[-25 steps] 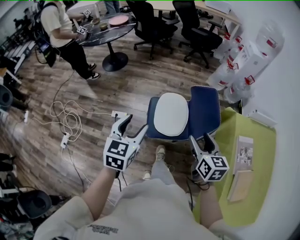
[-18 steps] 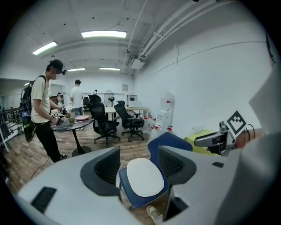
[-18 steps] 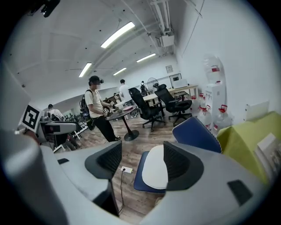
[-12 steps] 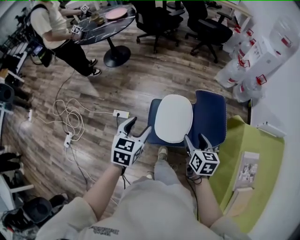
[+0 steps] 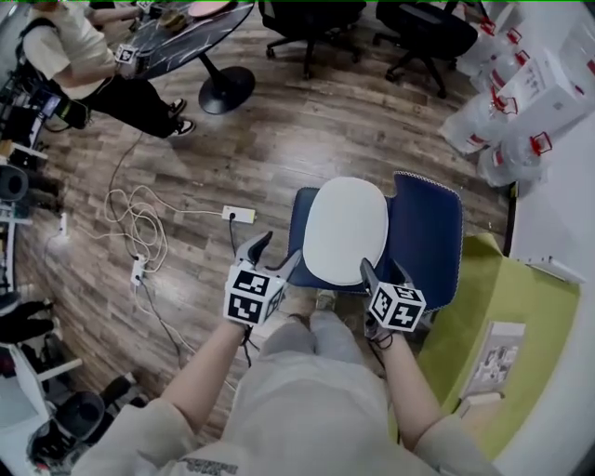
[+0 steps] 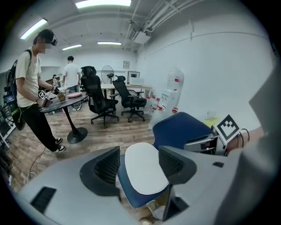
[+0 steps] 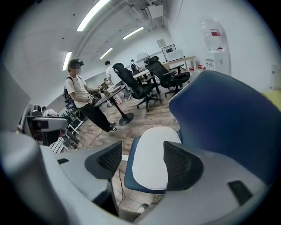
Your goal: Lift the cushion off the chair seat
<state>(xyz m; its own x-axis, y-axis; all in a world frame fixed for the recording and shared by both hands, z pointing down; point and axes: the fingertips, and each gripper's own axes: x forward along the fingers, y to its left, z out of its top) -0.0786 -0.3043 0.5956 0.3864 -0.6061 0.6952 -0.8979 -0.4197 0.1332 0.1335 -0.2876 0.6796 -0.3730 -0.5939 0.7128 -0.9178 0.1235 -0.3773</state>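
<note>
A white oval cushion (image 5: 346,230) lies flat on the seat of a blue chair (image 5: 427,238). In the head view my left gripper (image 5: 274,257) hangs open just off the seat's front left corner, apart from the cushion. At the cushion's near right end my right gripper (image 5: 383,271) is also open. The left gripper view frames the cushion (image 6: 145,173) beyond its open, empty jaws (image 6: 138,165), with the right gripper's marker cube (image 6: 228,126) at the right. In the right gripper view, the cushion (image 7: 151,158) shows past the empty jaws (image 7: 142,160), under the blue backrest (image 7: 228,118).
A power strip (image 5: 237,215) and loose cables (image 5: 135,223) lie on the wooden floor left of the chair. A green table (image 5: 521,307) with booklets stands close on the right. A person (image 5: 56,56) stands at a round table far left; black office chairs (image 5: 307,19) beyond.
Both grippers have come down and forward to the chair's front edge, one at each side of the cushion's near end. Their jaws stay open.
</note>
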